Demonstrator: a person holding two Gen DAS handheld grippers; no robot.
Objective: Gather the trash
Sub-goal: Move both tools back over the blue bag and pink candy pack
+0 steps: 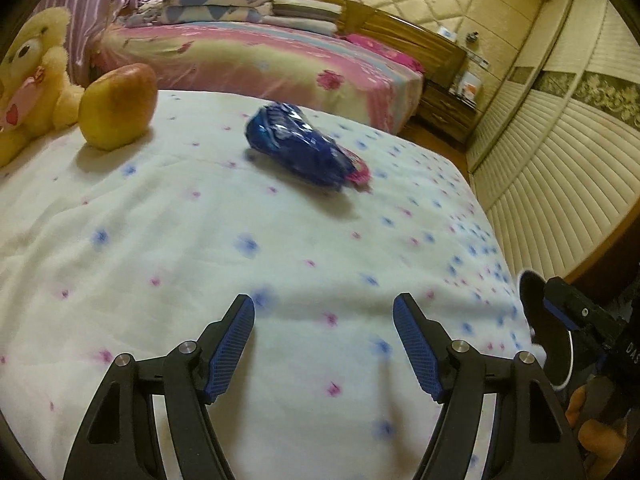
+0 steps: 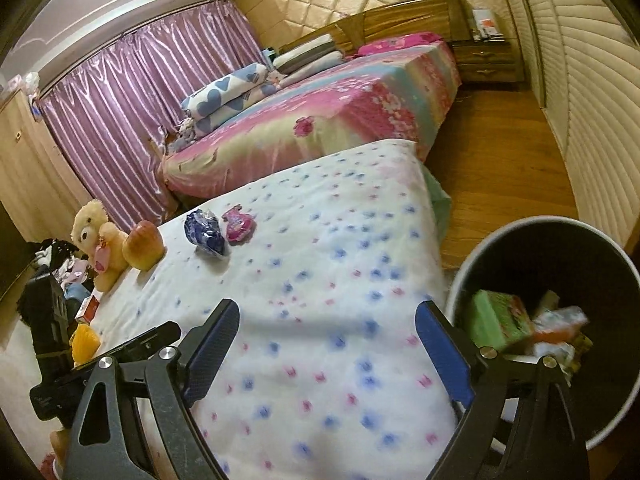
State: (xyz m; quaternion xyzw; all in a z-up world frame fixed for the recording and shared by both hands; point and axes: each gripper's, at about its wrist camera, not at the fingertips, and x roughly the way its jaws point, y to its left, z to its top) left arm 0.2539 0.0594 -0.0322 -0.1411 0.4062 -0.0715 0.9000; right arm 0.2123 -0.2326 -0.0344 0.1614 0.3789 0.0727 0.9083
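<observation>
Left gripper (image 1: 324, 320) hovers over the quilted white bedspread (image 1: 200, 264), its black arms ending in blue ribbed pads spread wide, nothing between them but soft cloth dotted with blurry blue and pink flowers; ahead of it lies the crumpled blue wrapper (image 1: 298, 146), glossy plastic, creased and puffy, a pink end poking out on its right side; off to the left sits an apple (image 1: 118, 106), smooth, yellow with a red blush, just beside a fluffy cream teddy bear (image 1: 36, 80).

Over to the right wrist view; right gripper (image 2: 328, 328) is wide open too, jaws bare, hanging above the near end of the same spread; the blue wrapper (image 2: 206, 232) shows far up the bed, with a flat pink packet (image 2: 239, 225) just beside it on the right, whether touching I cannot tell; the apple (image 2: 143, 246) and the teddy bear (image 2: 96, 236) sit further left.

At the bed's right edge stands the round bin (image 2: 472, 264), pale rim, dark inside; in it a green carton (image 2: 498, 322) and crinkly orange-and-white wrappers (image 2: 560, 328), blurred; beyond, a second bed under a pink floral sheet (image 2: 320, 120), shiny purple curtains (image 2: 132, 92), wooden floor (image 2: 500, 160).
</observation>
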